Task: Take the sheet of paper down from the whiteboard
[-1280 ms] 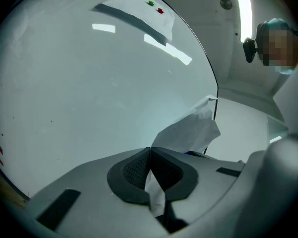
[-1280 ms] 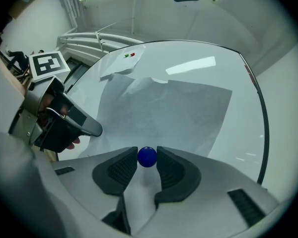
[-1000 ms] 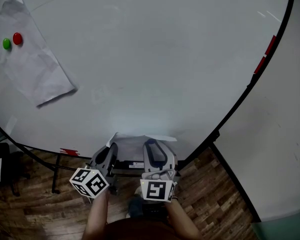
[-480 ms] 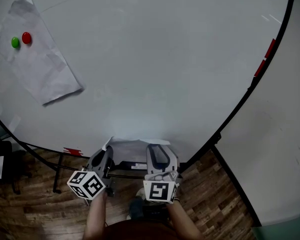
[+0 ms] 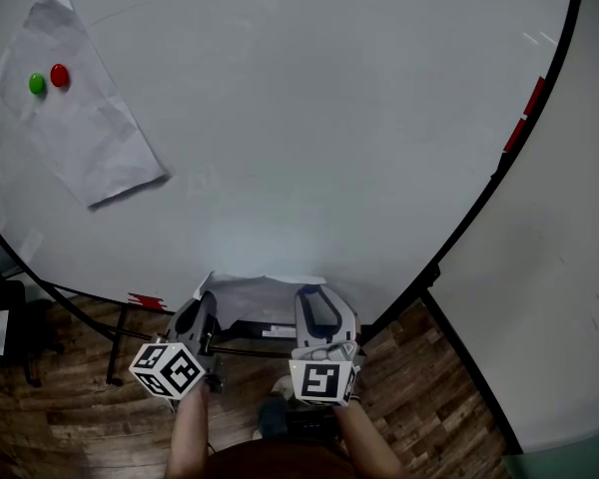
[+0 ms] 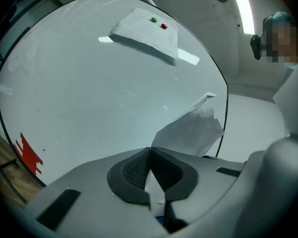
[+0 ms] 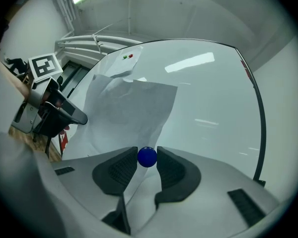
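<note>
Left tool (image 6: 150,156) is pinched shut on an edge of the sheet of paper (image 6: 188,132), low on the whiteboard (image 5: 309,118). Right tool (image 5: 319,309) grips a blue magnet (image 7: 147,156) over that sheet, a pad on each side. I can't tell if the magnet has left the board.

Step in hand, I judge: freeing the sheet. Next move: draw the magnet clear, keep the pinch, lift the paper away. Another sheet (image 5: 80,138) hangs well apart, upper left.
</note>
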{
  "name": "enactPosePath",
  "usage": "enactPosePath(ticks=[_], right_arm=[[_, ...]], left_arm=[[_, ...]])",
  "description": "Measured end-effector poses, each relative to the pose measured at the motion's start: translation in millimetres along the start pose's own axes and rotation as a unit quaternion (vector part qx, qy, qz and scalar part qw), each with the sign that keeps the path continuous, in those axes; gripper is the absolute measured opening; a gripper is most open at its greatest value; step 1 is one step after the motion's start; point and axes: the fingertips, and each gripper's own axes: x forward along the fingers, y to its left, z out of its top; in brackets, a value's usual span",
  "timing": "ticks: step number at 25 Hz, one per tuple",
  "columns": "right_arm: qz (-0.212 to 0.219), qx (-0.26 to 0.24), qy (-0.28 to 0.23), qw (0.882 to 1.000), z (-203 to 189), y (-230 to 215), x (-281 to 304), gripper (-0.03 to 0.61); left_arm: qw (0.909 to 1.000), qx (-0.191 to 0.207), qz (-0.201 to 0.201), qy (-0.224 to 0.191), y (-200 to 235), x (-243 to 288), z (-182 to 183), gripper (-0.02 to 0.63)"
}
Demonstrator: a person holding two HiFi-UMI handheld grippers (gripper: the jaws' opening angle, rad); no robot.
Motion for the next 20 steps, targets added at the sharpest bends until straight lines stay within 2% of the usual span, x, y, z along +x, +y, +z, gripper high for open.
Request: enactPosePath(ticks=[20], right_arm=[[-0.003,0.046,0.006,0.999,-7.0,-6.9,-2.0,0.135]], left_arm=[[0.9984,-0.019,0.044,-0.028,31.7,-23.0,17.7,0.025]])
